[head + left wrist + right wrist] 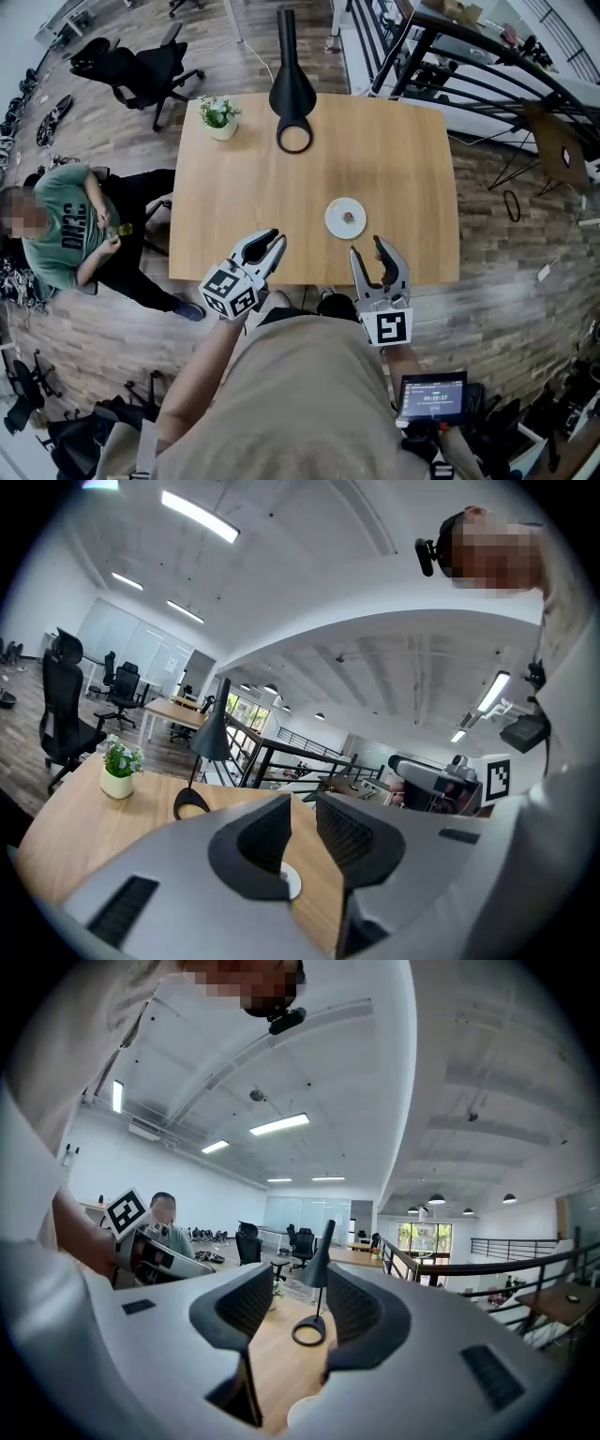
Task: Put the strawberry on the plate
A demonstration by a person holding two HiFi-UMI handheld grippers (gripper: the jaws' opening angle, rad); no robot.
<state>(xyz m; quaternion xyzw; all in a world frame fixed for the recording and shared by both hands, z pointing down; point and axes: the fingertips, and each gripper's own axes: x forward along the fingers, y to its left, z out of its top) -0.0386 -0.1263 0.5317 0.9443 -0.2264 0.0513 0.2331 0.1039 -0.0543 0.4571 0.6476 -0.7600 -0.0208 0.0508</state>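
The left gripper (267, 246) has its 2 jaws a little apart, and nothing is between them. The right gripper (369, 253) is also parted and empty. Both hang over the near edge of the table (412, 150), close to the holder's body, I think because no work is left for them. Just beyond the right gripper lies the small white plate (333, 224). The strawberry (348, 217) sits already near its middle, so the task looks finished. Further away stand a black lamp (292, 94) and a little potted plant (218, 116), well apart from the plate, so they disturb nothing. 1 seated person (56, 225) is beside the table, on the left.
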